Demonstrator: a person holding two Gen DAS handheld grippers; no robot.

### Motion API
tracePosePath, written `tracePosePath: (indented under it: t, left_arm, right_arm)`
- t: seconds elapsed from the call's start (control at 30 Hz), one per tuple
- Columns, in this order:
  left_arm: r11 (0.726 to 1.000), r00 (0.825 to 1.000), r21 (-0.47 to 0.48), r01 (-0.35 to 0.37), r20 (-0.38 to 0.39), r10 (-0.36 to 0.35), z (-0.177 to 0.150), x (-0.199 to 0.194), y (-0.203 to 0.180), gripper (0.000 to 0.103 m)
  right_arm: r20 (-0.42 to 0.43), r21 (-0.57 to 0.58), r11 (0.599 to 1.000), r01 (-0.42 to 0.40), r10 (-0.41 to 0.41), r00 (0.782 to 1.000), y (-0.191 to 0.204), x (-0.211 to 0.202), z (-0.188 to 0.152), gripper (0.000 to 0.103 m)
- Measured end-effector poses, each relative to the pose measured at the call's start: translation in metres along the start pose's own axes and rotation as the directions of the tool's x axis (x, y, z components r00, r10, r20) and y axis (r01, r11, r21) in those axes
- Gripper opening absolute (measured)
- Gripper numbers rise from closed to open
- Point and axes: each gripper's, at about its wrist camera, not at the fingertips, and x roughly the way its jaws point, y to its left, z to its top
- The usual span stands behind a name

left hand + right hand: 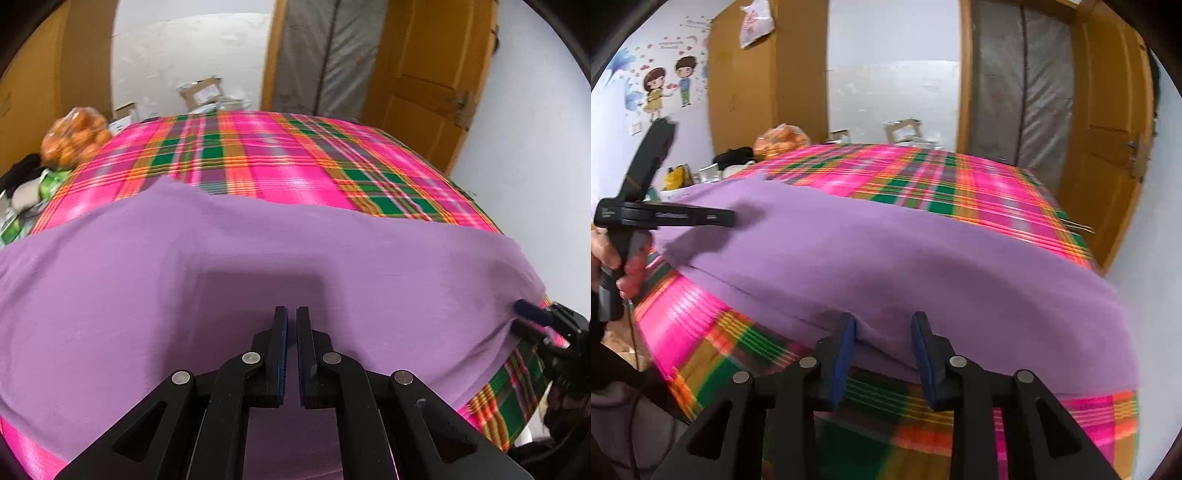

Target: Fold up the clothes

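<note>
covering the bed, a pink, green and orange plaid sheet (280, 155) gives a flat surface to fold on. across its near half a purple garment (258, 251) lies spread out, apparently already doubled, a layered edge showing in the right wrist view. the right gripper (882, 347) stands with jaws parted around that near hem at 6 o'clock, pads not pressing, likely placed to take it. the left gripper (291, 328) hovers shut and empty over the cloth. a bag of oranges (75, 136) sits at 10 o'clock.
</note>
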Motion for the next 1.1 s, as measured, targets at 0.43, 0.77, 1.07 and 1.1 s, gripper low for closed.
tracePosePath:
  t: [0.43, 0.77, 1.07, 1.1]
  left_arm:
    - [0.992, 0.997, -0.106, -0.071, 0.018, 0.074, -0.007, -0.012, 0.048, 0.004]
    - [0.996, 0.999, -0.079, -0.037, 0.019, 0.038, -0.005, -0.011, 0.042, 0.004]
    - [0.996, 0.996, -0.017, 0.092, 0.011, -0.092, -0.005, -0.006, 0.002, 0.004]
    - [0.994, 0.994, 0.013, 0.112, -0.001, -0.112, -0.006, -0.003, -0.010, 0.005]
  right_arm:
    - [-0.001, 0.112, 0.994, 0.012, -0.012, 1.000, -0.029, 0.005, 0.018, 0.032]
    - [-0.035, -0.030, 0.997, -0.066, 0.065, 0.997, -0.004, 0.001, 0.000, 0.033]
    - [-0.042, -0.004, 0.997, -0.071, 0.071, 0.997, 0.011, 0.005, 0.013, 0.033]
    - [-0.038, -0.004, 0.996, -0.086, 0.086, 0.996, 0.016, 0.007, 0.016, 0.033]
